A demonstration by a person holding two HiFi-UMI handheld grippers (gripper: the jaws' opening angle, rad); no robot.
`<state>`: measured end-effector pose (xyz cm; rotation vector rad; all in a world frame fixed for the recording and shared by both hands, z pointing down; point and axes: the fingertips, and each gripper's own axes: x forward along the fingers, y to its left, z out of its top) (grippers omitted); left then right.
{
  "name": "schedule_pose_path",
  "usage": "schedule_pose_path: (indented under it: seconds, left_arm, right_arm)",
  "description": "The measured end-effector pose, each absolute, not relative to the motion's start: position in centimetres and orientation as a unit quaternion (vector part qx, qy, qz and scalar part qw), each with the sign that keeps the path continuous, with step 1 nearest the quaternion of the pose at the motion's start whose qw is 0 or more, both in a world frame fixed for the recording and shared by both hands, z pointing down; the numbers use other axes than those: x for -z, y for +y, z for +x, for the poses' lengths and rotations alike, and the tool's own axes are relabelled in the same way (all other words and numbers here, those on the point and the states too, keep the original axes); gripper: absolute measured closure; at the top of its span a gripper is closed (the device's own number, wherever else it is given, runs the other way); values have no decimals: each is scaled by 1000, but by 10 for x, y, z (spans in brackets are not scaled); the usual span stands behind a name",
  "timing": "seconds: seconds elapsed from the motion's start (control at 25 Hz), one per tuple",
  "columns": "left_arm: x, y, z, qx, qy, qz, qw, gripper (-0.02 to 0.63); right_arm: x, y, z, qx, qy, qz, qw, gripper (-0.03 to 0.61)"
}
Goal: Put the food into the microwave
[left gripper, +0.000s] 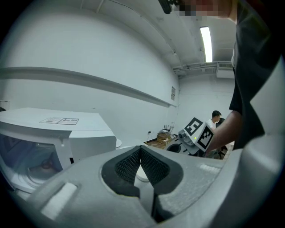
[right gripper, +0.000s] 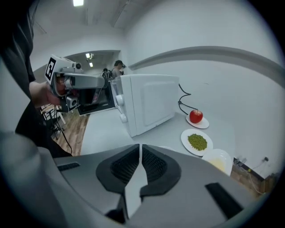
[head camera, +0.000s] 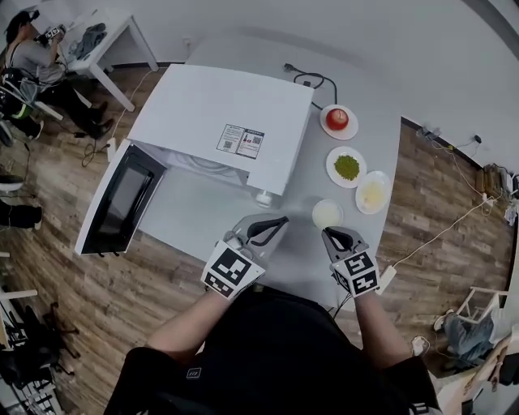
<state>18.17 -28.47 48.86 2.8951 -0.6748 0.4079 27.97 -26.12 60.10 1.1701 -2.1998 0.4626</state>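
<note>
Wood floor point(head camera: 81, 284), white side table point(head camera: 116, 24) — seated person point(head camera: 32, 58), black cable point(head camera: 313, 79)

Three cams: one overhead, one riding each gripper

The head cam looks steeply down on the whole bench point(head camera: 203, 215) and the microwave point(head camera: 219, 113). The left gripper point(head camera: 276, 225) cam sits low behind its fingers point(left gripper: 124, 167) and faces the microwave's open front, tilted up a bit I think. The right gripper point(head camera: 334, 237) cam looks across at the microwave's side and the plates point(right gripper: 185, 138). Each gripper cam catches the other gripper, and all three share the microwave.
</note>
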Motion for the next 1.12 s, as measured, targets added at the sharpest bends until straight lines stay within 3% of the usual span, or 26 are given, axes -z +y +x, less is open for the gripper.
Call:
schedule_pose_path:
  seconds: [0.2, 0.32, 0.4, 0.68, 1.12]
  left_arm:
    - [-507, -285, 189, -149, -213, 963, 68, 606]
    - [-513, -285, 187, -151, -217, 961, 77, 606]
    - [-517, -283, 184, -157, -217, 960, 81, 606]
    - [-526, -282, 177, -168, -225, 955, 91, 606]
    - [-534, -273, 180, -190, -199, 957, 92, 606]
  right_arm:
    - [-627, -259, 279, -141, -819, 402, 384, 554]
    - [-645, -259, 281, -115, -811, 377, 432, 491]
    - [-654, -261, 284, -94, -803, 369, 459, 482]
    - [-684, -268, 291, -42, -778, 351, 519, 448]
    - [-712, -275, 290, 50, -727, 343, 592, 446]
